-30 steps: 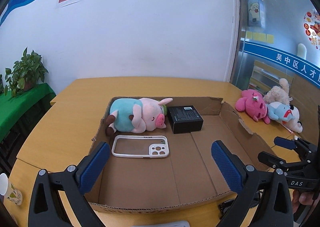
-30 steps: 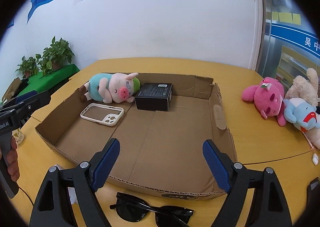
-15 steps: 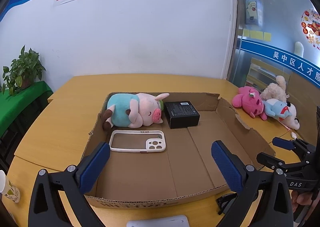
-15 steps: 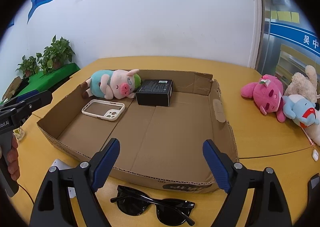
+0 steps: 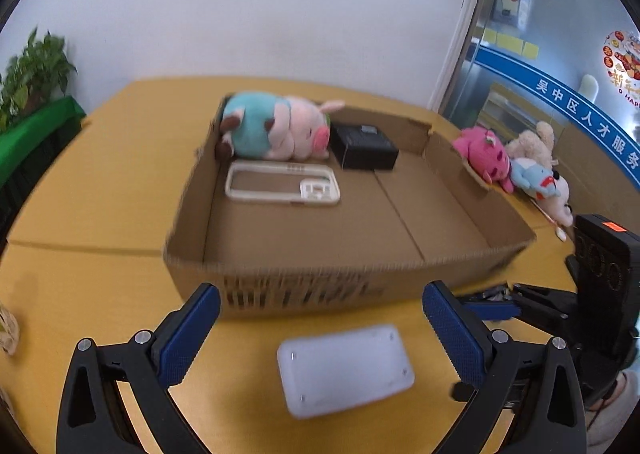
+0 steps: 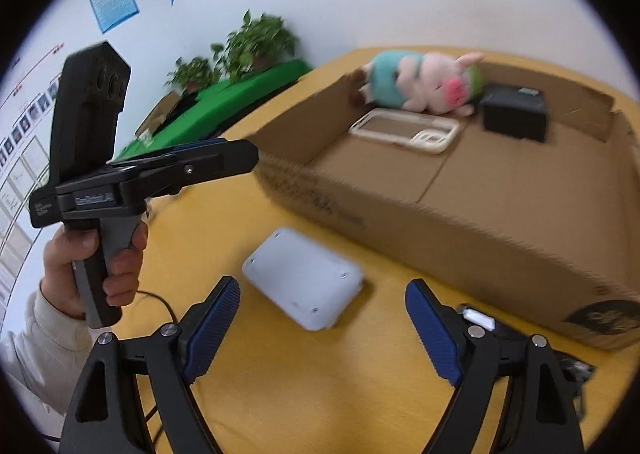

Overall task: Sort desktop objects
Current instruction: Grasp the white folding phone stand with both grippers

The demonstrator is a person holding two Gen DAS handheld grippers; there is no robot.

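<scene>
The yellow wooden surface (image 5: 100,190) carries one shallow, open cardboard box (image 5: 304,286), which lies ahead of both hand-held grippers.

Inside the box, against its far wall, lie three items: one pig plush (image 5: 276,126) in a teal garment, lying on its side; one black box (image 5: 364,146) just beside the pig's snout; and one white phone case (image 5: 280,186) lying flat just in front of the pig.

Outside the box, on the surface to its right, three plush toys (image 5: 516,158) lie together: one pink, one beige, one light blue.

One white rectangular device (image 5: 344,368) lies flat on the surface, apart from the near wall of the box. In the left wrist view it sits between and slightly ahead of the two blue pads of the left hand-held gripper (image 5: 320,334). The jaws are released and wide, touching nothing.

In the right wrist view the same device (image 6: 304,278) lies ahead of the right hand-held gripper (image 6: 320,322), nearer its left pad. This gripper is also released, with nothing between its pads. A dark object, partly hidden, lies by its right finger; it cannot be identified.

A hand (image 6: 92,258) in a light sleeve holds the left hand-held gripper's grip.
</scene>
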